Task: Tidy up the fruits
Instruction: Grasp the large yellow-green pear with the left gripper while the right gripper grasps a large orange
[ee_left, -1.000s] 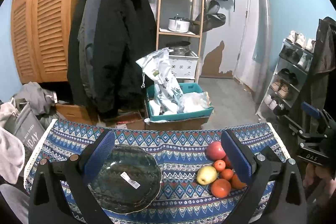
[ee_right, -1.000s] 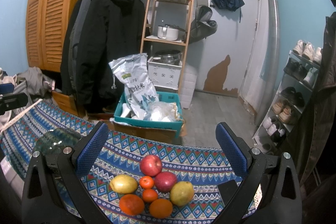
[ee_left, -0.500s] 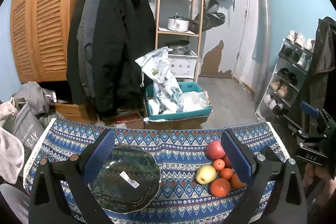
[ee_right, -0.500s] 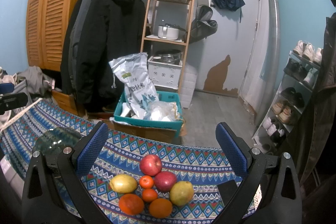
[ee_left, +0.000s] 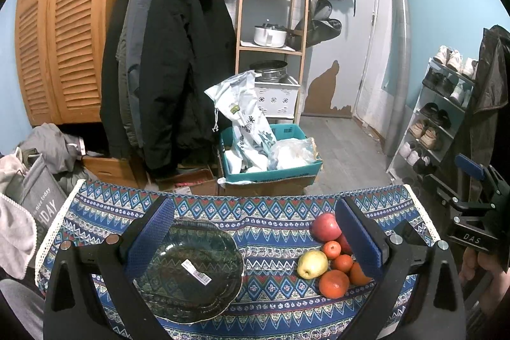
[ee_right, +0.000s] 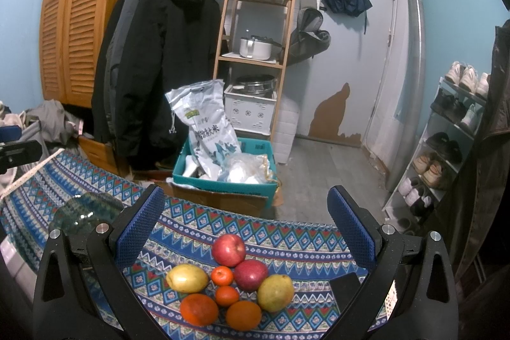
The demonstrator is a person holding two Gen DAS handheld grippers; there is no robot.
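Note:
A cluster of fruit lies on the patterned blue tablecloth [ee_right: 287, 241]: two red apples [ee_right: 229, 249], two yellow pears [ee_right: 187, 278], and several oranges and tangerines [ee_right: 199, 309]. My right gripper [ee_right: 247, 228] is open and empty, held above and just behind the cluster. A dark green glass plate [ee_left: 191, 270] with a barcode sticker sits on the cloth at the left. My left gripper [ee_left: 255, 239] is open and empty above the cloth, its left finger over the plate; the fruit [ee_left: 312, 264] lies by its right finger. The plate edge [ee_right: 86, 209] shows left in the right wrist view.
Beyond the table's far edge stand a teal box [ee_right: 223, 180] holding a rice bag, a wooden shelf [ee_right: 255, 53], hanging black coats [ee_left: 165, 69] and a shoe rack [ee_right: 446, 133]. The right gripper's body [ee_left: 475, 206] and hand show at the right of the left wrist view.
Almost nothing has changed. The left wrist view has drifted very slightly; the fruit, the plate and both open grippers stand as before.

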